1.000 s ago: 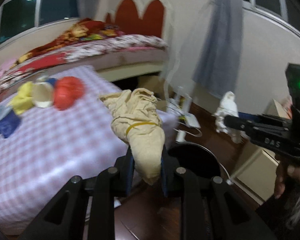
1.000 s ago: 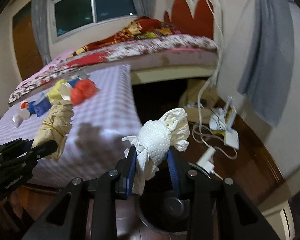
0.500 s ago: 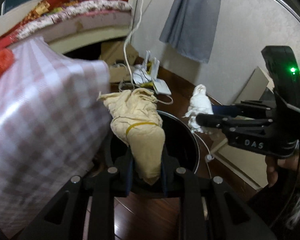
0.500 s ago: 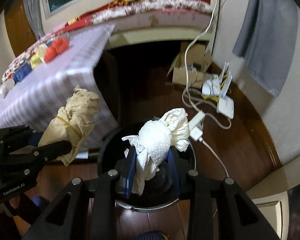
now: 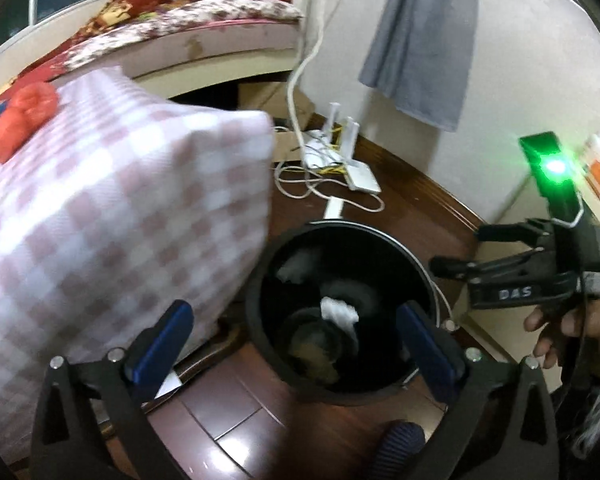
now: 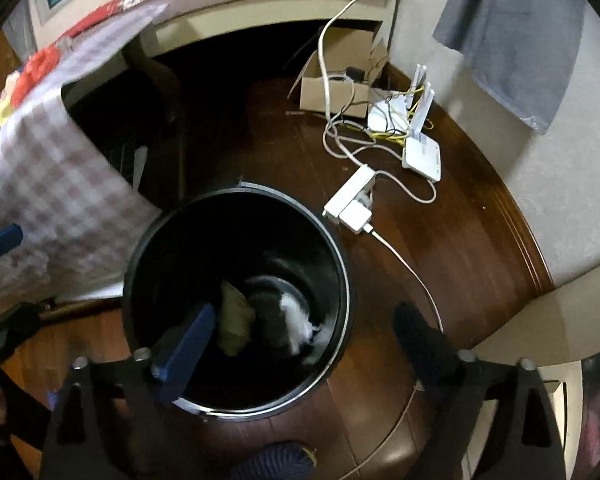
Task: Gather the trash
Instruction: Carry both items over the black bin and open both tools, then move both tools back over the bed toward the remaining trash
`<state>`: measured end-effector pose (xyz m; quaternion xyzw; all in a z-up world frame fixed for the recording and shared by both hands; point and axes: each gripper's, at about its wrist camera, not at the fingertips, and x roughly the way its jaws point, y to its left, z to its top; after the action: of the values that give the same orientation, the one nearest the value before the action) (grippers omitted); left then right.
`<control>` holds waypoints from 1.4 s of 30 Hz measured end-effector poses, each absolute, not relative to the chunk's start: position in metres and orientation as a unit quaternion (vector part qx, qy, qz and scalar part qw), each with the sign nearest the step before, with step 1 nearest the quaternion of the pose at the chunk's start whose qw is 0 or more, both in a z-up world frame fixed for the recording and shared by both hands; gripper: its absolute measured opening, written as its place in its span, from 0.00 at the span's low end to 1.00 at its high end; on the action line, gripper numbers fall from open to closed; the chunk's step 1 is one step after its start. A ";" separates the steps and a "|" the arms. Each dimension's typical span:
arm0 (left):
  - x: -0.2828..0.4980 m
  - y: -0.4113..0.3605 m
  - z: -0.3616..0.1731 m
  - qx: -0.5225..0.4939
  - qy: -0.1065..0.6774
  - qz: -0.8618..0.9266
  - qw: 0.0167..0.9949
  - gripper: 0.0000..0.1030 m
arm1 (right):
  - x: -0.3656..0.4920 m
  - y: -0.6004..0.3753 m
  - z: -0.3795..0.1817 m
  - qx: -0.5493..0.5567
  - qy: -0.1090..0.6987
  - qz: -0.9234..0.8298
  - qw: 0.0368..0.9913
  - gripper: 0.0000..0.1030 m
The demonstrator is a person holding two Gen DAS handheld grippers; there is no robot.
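Dark wooden floor (image 6: pixel 452 240): carries a black round trash bin (image 6: pixel 332 264), standing upright. Just beside the bin's rim, a white power strip (image 6: pixel 350 196) with a plugged adapter and cable. Farther from the bin, toward the wall, two white routers (image 6: pixel 420 152) amid tangled cords, and an open cardboard box (image 6: pixel 336 92).

Checked-cloth table (image 5: pixel 120 208): its hanging corner is beside the bin; on top, away from the bin, a crumpled red bag (image 5: pixel 24 114).

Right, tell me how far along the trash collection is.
Done: the tan bundle and the white wad lie inside the black bin. In hand: nothing; the left gripper and right gripper have just opened their jaws, both empty. Left: the red wad and other items on the checkered table.
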<state>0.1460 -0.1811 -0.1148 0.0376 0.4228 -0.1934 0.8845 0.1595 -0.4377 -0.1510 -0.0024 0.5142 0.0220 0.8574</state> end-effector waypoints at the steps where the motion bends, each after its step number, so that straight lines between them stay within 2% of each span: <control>1: 0.146 -0.179 -0.114 0.038 0.421 -0.185 0.887 0.99 | 0.160 -0.437 -0.149 -0.002 0.512 0.022 0.859 0.98; 22: 0.138 -0.146 -0.066 0.056 0.373 -0.101 0.921 0.99 | 0.143 -0.380 -0.101 -0.026 0.444 0.045 0.894 0.99; 42: 0.107 0.015 -0.029 -0.015 0.329 0.044 0.943 0.99 | 0.139 -0.241 -0.041 -0.062 0.331 0.142 0.931 0.99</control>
<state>0.1068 0.0148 -0.0293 -0.0152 0.3295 0.0441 0.9430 0.1391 -0.2415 -0.0411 -0.0618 0.3313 0.1423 0.9307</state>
